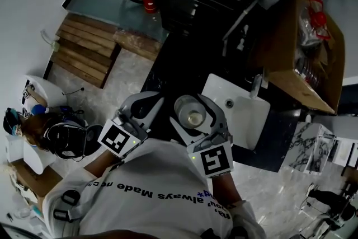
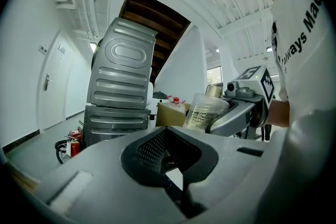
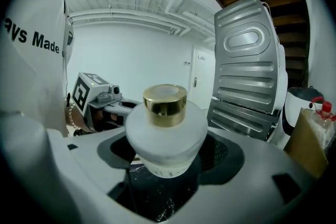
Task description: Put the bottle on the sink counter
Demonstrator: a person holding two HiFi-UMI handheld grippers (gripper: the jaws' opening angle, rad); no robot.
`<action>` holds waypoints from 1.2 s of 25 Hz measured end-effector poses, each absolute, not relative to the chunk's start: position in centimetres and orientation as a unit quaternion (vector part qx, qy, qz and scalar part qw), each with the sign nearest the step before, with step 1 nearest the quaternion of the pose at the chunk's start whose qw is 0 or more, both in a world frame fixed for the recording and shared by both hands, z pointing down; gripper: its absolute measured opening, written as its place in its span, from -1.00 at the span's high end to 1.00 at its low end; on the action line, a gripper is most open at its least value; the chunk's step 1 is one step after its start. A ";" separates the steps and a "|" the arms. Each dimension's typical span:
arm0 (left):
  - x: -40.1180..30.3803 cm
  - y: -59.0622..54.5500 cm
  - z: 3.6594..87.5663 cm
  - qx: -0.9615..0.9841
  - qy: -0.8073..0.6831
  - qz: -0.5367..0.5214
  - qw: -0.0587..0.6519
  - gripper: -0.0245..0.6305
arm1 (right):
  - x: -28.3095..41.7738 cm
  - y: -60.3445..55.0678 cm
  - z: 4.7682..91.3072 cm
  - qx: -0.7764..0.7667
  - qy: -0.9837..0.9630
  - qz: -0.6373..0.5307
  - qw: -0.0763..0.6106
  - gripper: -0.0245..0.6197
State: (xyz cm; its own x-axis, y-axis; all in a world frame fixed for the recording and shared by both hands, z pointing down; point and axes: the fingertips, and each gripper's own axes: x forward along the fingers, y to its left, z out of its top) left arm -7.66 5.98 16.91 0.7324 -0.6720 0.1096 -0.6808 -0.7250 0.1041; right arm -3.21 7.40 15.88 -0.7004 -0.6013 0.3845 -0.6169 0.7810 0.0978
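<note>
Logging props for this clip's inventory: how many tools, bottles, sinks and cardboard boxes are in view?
tools: 2 (left tool, right tool)
bottle: 1
sink: 1
cardboard box: 1
Total: 5

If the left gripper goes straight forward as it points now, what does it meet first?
Probably the cardboard box, straight beyond the tongs of the left gripper; depth is unclear.

The person's white shirt [image 1: 151, 176] reads "always Made"; other print is illegible.
</note>
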 end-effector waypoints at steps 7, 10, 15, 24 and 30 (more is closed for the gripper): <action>-8.0 3.8 18.1 0.932 -0.351 0.042 0.079 0.91 | -3.7 5.2 17.0 0.343 -0.916 0.031 0.207 -0.11; -7.3 3.2 18.4 0.935 -0.342 0.044 0.081 0.91 | -3.1 4.7 17.5 0.349 -0.912 0.035 0.213 -0.11; -5.7 2.7 18.4 0.938 -0.333 0.050 0.081 0.91 | -1.7 4.2 18.0 0.353 -0.908 0.035 0.221 -0.11; -2.7 1.8 19.2 0.937 -0.333 0.065 0.086 0.91 | 1.1 3.3 18.8 0.347 -0.908 0.038 0.233 -0.11; -2.2 -0.7 21.5 0.936 -0.335 0.077 0.083 0.91 | 1.7 0.8 21.6 0.358 -0.902 0.043 0.236 -0.11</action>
